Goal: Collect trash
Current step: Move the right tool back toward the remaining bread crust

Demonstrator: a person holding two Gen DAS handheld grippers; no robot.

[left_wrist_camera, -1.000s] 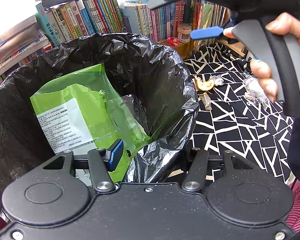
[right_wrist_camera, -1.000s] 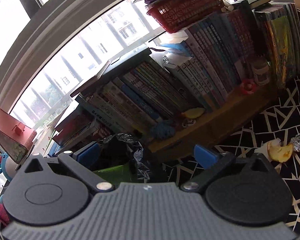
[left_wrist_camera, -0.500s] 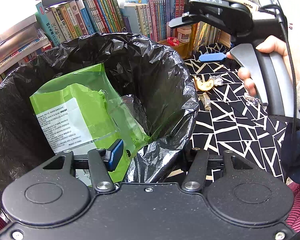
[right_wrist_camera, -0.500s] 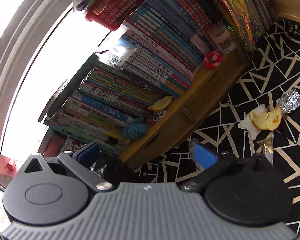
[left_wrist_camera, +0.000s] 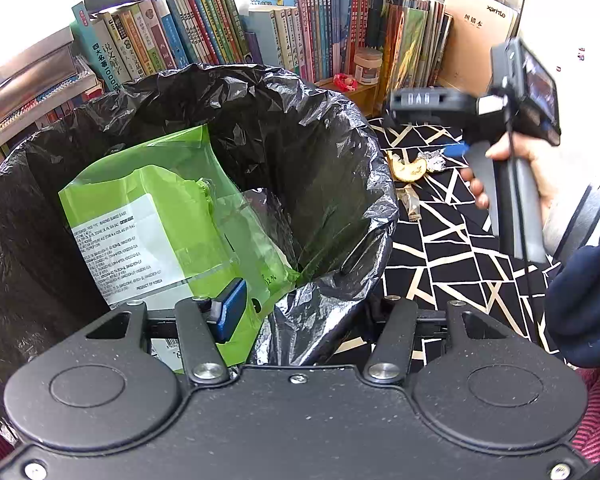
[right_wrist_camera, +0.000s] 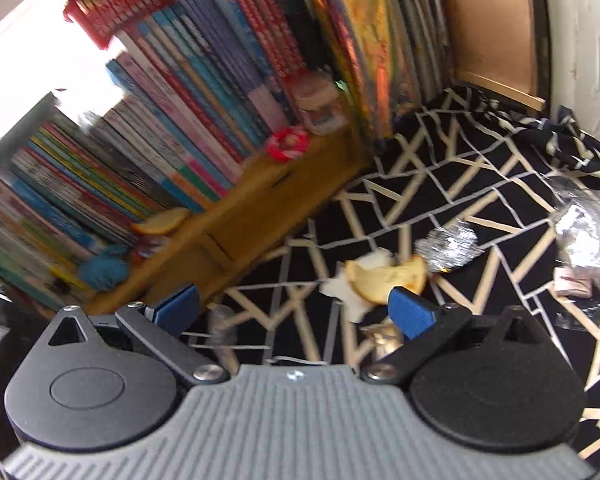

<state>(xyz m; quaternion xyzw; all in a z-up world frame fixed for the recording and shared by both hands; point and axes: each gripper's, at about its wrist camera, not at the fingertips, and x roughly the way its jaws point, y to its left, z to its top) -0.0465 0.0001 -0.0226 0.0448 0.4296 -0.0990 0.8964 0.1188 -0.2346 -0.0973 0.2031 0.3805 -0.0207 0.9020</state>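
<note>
The left tongs (left_wrist_camera: 296, 312) are clamped on the crinkled rim of the black plastic bin bag (left_wrist_camera: 320, 152), one blue pad inside and the other hidden behind the folded film. Inside the bag a flat, glossy green packet (left_wrist_camera: 148, 216) leans, its long side going up toward the books (left_wrist_camera: 204, 40). The right tongs (right_wrist_camera: 296, 308) stand apart with nothing between the pads. Just beyond them, on the black cloth with pale lines (right_wrist_camera: 480, 184), lie a curved yellow fruit peel (right_wrist_camera: 388, 276) on white paper and a crumpled ball of foil (right_wrist_camera: 448, 248) beside it.
</note>
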